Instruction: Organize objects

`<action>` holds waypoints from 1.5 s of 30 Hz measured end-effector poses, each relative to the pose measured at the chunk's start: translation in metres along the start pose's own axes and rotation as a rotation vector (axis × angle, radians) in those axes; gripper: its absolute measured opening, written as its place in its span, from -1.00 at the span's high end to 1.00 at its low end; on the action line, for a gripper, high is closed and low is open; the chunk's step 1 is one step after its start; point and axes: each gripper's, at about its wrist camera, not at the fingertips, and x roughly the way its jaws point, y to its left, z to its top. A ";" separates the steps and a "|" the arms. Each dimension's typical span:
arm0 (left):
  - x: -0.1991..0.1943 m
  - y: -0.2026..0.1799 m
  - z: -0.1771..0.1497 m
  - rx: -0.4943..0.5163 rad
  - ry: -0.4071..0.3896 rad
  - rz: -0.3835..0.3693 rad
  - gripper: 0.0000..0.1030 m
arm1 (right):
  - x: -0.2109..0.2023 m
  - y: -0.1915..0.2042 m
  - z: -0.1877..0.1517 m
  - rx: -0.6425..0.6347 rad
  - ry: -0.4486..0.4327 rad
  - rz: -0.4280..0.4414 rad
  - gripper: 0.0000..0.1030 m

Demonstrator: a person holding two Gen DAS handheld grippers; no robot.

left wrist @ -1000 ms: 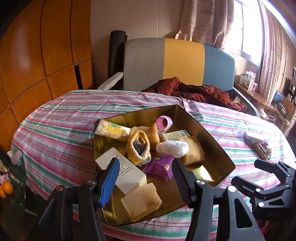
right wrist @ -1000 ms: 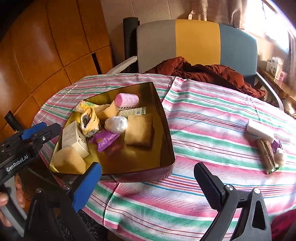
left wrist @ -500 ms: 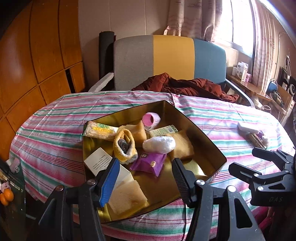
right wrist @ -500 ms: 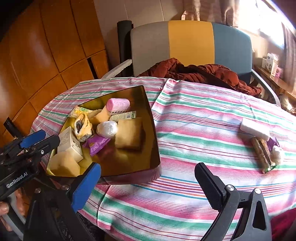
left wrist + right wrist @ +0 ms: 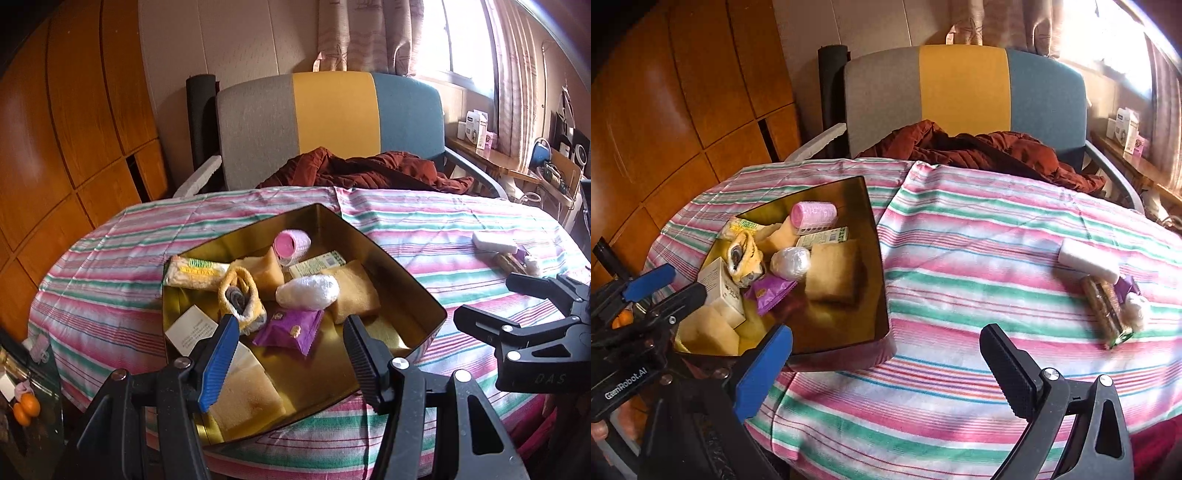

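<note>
Gold tin tray [image 5: 402, 280]: sits on the left part of the striped tablecloth [image 5: 979, 258], near the table's front edge.
Tray contents:
- pink hair roller [image 5: 291, 245], on its side at the back;
- yellow snack packet [image 5: 195, 273], back left;
- rolled yellow sock [image 5: 240, 295], beside the packet;
- white wrapped bundle [image 5: 308, 291], centre;
- purple sachet [image 5: 291, 328], just in front of the bundle;
- white carton [image 5: 720, 284], left side;
- tan sponge pieces [image 5: 245, 395], several, front and right;
- green-printed flat box [image 5: 317, 262], under the roller.

Loose items, well apart on the cloth's right:
- white block [image 5: 1087, 260];
- brown bar [image 5: 1106, 306], touching it;
- small white ball [image 5: 1137, 308], beside the bar.

Left gripper [image 5: 290, 354]: jaws apart, empty, hanging over the tray's front.
Right gripper [image 5: 886, 373]: jaws wide, empty, above bare cloth.
Behind the table: tricolour chair [image 5: 332, 125] with rust-red garment [image 5: 369, 171].
</note>
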 end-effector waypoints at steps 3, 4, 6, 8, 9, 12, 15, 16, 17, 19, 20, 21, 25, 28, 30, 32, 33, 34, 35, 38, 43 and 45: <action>-0.001 -0.002 0.004 0.013 -0.011 0.005 -0.15 | -0.002 -0.001 0.005 -0.018 -0.013 -0.013 -0.98; -0.002 -0.003 0.006 0.016 -0.015 0.003 -0.15 | -0.002 -0.002 0.007 -0.023 -0.018 -0.017 -0.98; -0.003 -0.006 0.009 0.025 -0.021 0.000 -0.15 | -0.004 -0.004 0.010 -0.028 -0.025 -0.025 -0.98; -0.003 -0.010 0.012 0.035 -0.026 -0.009 -0.15 | -0.005 -0.009 0.013 -0.029 -0.031 -0.034 -0.98; -0.003 -0.012 0.013 0.041 -0.028 -0.012 -0.15 | -0.006 -0.012 0.015 -0.027 -0.033 -0.042 -0.98; -0.003 -0.021 0.017 0.060 -0.033 -0.026 -0.15 | -0.009 -0.025 0.019 -0.007 -0.043 -0.059 -0.98; 0.000 -0.031 0.020 0.081 -0.031 -0.040 -0.15 | -0.013 -0.043 0.024 0.013 -0.050 -0.087 -0.98; 0.000 -0.035 0.021 0.089 -0.031 -0.044 -0.15 | -0.014 -0.049 0.026 0.020 -0.053 -0.099 -0.98; 0.000 -0.039 0.021 0.099 -0.033 -0.048 -0.15 | -0.015 -0.056 0.027 0.026 -0.056 -0.108 -0.98; 0.000 -0.045 0.023 0.119 -0.035 -0.058 -0.15 | -0.018 -0.070 0.031 0.043 -0.063 -0.131 -0.98; 0.000 -0.050 0.024 0.128 -0.036 -0.063 -0.15 | -0.019 -0.077 0.033 0.050 -0.066 -0.142 -0.98; 0.000 -0.052 0.025 0.134 -0.036 -0.067 -0.15 | -0.020 -0.084 0.034 0.057 -0.068 -0.153 -0.98; 0.003 -0.065 0.028 0.157 -0.031 -0.089 -0.15 | -0.024 -0.110 0.039 0.085 -0.075 -0.201 -0.98; 0.007 -0.073 0.028 0.172 -0.022 -0.099 -0.15 | -0.025 -0.129 0.042 0.101 -0.074 -0.236 -0.98; 0.009 -0.078 0.029 0.180 -0.015 -0.105 -0.15 | -0.026 -0.144 0.045 0.119 -0.076 -0.257 -0.98; 0.012 -0.083 0.029 0.194 -0.009 -0.116 -0.15 | -0.026 -0.160 0.047 0.137 -0.078 -0.280 -0.98; 0.013 -0.086 0.029 0.199 -0.005 -0.121 -0.15 | -0.025 -0.169 0.048 0.148 -0.079 -0.293 -0.98; 0.014 -0.089 0.029 0.204 -0.002 -0.125 -0.15 | -0.024 -0.179 0.049 0.162 -0.078 -0.309 -0.98; 0.016 -0.093 0.029 0.212 0.004 -0.130 -0.15 | -0.023 -0.188 0.049 0.176 -0.078 -0.323 -0.98; 0.023 -0.101 0.030 0.228 0.019 -0.143 -0.15 | -0.019 -0.220 0.044 0.240 -0.070 -0.369 -0.98; 0.034 -0.120 0.031 0.259 0.045 -0.177 -0.15 | -0.019 -0.266 0.029 0.429 -0.063 -0.384 -0.98; 0.040 -0.129 0.032 0.267 0.060 -0.197 -0.15 | -0.024 -0.277 0.026 0.492 -0.081 -0.371 -0.98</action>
